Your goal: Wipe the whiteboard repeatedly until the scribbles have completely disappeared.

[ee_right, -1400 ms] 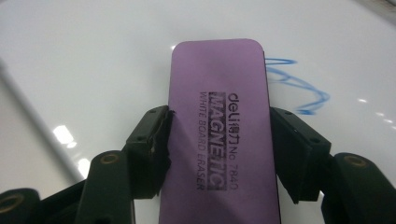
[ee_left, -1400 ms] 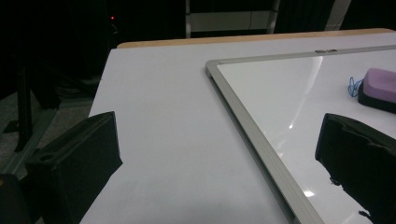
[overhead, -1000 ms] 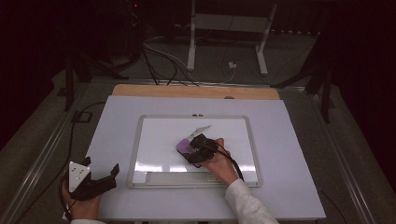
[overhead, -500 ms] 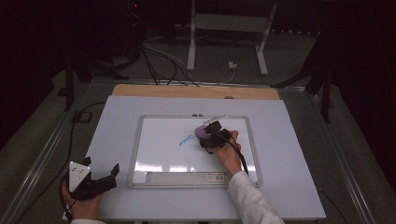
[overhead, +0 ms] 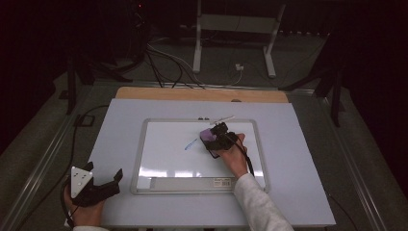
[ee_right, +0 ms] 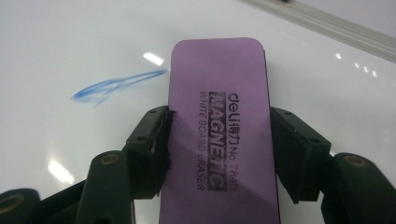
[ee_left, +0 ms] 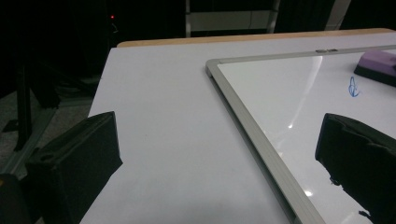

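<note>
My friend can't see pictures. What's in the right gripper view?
A purple whiteboard eraser is squeezed between the right gripper's two black jaws, lying flat on a shiny whiteboard. A smeared blue scribble sits just left of it.

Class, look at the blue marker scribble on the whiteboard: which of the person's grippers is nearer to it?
Right. The right gripper holds the purple eraser on the whiteboard, just beside the blue scribble. The left gripper rests off the board at the table's near left corner.
</note>
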`<action>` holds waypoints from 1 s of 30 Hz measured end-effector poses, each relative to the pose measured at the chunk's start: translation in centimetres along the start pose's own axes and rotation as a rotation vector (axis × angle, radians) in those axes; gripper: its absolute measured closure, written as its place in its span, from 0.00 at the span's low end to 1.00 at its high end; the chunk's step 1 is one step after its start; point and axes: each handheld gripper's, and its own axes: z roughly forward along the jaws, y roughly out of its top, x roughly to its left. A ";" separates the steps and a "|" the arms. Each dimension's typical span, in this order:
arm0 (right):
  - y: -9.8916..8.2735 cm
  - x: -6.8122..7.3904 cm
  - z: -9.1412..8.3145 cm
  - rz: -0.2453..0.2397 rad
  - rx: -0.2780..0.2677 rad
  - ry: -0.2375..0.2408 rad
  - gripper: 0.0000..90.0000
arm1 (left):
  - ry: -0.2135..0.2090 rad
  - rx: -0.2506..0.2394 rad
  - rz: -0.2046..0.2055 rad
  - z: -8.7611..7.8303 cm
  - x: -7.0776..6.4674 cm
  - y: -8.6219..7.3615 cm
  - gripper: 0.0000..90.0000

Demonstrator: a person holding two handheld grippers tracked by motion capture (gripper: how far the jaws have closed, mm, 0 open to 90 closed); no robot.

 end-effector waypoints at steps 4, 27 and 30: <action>0.2 1.4 0.3 -0.049 -0.009 0.002 0.46 | -0.003 -0.001 0.004 0.0 -0.1 0.0 0.01; 0.5 5.1 0.9 -0.142 -0.009 0.084 0.46 | -0.002 -0.005 0.006 -0.1 -0.1 0.1 0.01; 0.4 5.9 1.0 -0.177 -0.015 0.135 0.46 | -0.001 -0.008 0.002 -0.1 -0.1 0.1 0.01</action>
